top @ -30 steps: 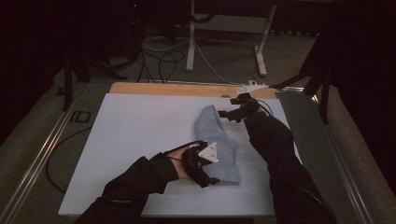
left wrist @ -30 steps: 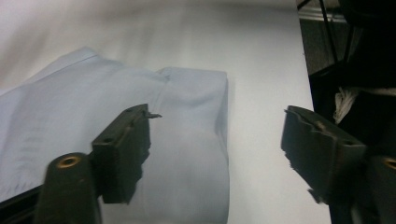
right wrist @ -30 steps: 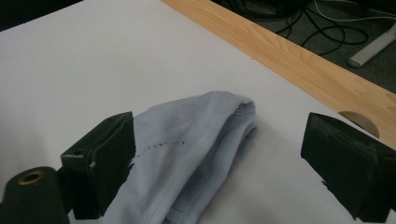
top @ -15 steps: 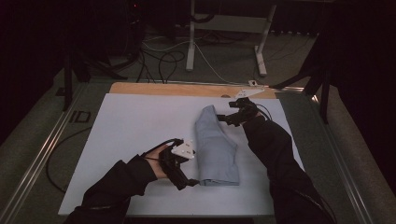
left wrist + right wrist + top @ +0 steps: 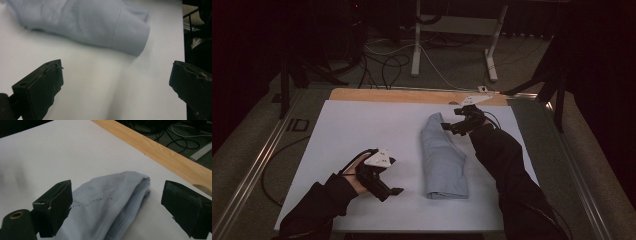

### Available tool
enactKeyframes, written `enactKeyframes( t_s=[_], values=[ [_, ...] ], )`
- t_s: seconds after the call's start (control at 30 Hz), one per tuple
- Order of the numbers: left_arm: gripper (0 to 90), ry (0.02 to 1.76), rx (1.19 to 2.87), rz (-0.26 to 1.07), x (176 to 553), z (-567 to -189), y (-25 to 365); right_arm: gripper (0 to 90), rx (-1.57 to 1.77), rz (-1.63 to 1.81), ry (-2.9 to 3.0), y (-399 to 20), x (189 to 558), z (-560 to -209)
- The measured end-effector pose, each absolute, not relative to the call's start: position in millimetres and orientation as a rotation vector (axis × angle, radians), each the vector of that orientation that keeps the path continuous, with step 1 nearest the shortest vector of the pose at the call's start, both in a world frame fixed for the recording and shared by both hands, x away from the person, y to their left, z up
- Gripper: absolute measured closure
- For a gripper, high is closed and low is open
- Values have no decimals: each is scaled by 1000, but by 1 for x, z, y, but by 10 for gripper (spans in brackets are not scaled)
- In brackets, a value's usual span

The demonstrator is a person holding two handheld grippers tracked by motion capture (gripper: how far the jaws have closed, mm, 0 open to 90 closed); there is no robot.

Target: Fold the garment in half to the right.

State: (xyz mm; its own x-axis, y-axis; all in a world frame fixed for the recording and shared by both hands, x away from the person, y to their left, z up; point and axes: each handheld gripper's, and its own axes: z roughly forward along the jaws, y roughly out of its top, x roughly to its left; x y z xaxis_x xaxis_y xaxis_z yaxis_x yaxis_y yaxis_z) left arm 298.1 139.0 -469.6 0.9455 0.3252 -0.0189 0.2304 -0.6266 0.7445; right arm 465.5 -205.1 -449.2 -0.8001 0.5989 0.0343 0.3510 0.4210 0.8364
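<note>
A light blue folded garment point(image 5: 443, 160) lies lengthwise on the white table cover point(image 5: 362, 125), right of centre. My left gripper point(image 5: 391, 192) rests to the left of the garment's near end, apart from it. Its jaws have just been opening and stand open with nothing between them. In the left gripper view the garment point(image 5: 87, 22) lies beyond the left gripper point(image 5: 117, 70). My right gripper point(image 5: 451, 122) is at the garment's far end, open. In the right gripper view that rounded end point(image 5: 110, 202) lies between the wide jaws of the right gripper point(image 5: 117, 192), and the pads do not press on it.
A wooden strip point(image 5: 407, 95) runs along the table's far edge. Cables point(image 5: 382, 65) and a white stand's legs point(image 5: 452, 45) are on the floor beyond. Metal rails point(image 5: 257, 165) border the table's sides. Bare white cover spreads to the left.
My left gripper let go of the garment's near end and moved left, away from it, with its jaws wider. The right gripper stayed at the far end.
</note>
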Motion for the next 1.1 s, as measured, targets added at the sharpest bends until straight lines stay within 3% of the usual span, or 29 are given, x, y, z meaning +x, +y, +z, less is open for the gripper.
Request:
enactKeyframes(
  t_s=[0.5, 0.77, 1.1],
  values=[
    [4, 588, 2210, 212, 284, -499, 195, 99, 801, 1329, 2400, -196, 471, -451],
    [4, 696, 2152, 308, 274, -505, 217, 97, 923, 1274, 2364, -184, 486, -474],
    [4, 757, 2078, 340, 272, -514, 228, 276, 1100, 1171, 2379, -179, 511, -499]
  ],
)
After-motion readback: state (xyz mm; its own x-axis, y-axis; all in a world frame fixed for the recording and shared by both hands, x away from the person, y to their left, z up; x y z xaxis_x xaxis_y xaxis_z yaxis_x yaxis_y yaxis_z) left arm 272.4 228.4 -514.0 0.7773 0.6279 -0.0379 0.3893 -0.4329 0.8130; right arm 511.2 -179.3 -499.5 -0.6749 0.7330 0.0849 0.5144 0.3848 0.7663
